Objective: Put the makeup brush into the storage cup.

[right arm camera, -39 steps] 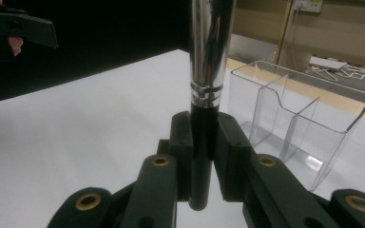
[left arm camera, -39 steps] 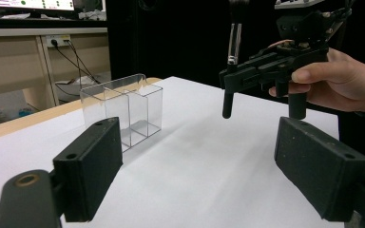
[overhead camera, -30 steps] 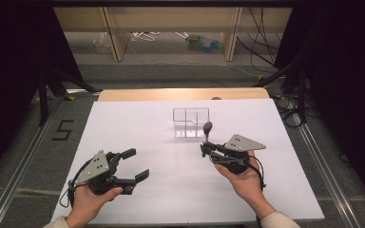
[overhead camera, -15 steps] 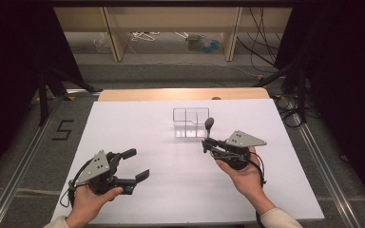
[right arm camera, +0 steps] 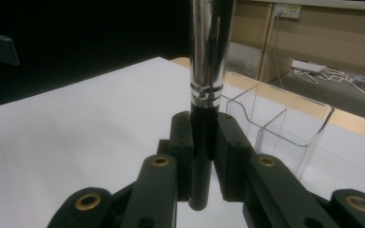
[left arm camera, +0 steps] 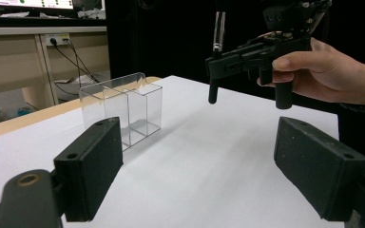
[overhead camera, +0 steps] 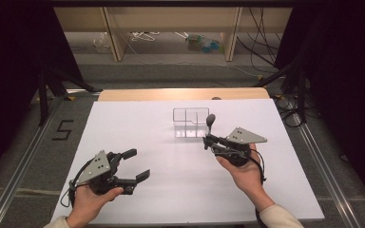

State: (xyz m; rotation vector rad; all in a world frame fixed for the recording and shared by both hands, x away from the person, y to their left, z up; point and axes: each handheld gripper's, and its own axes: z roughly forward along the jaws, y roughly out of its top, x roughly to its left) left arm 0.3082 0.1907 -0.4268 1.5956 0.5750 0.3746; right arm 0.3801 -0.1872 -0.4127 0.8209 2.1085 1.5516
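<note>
One overhead camera, two riding on the grippers.
The high view looks forward and down over the whole tabletop (overhead camera: 138, 123). Each gripper view looks low along its own fingers, close in; all three share the clear box (overhead camera: 190, 123) (left arm camera: 122, 108) (right arm camera: 285, 133).

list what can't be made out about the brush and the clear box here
- Makeup brush: its head is cut off by the top edge in the right gripper view, and is small and blurred in the high view.
- Clear organizer: the left gripper view has a jaw covering its near corner.
- Whether the organizer holds anything small: glare on the clear walls.
</note>
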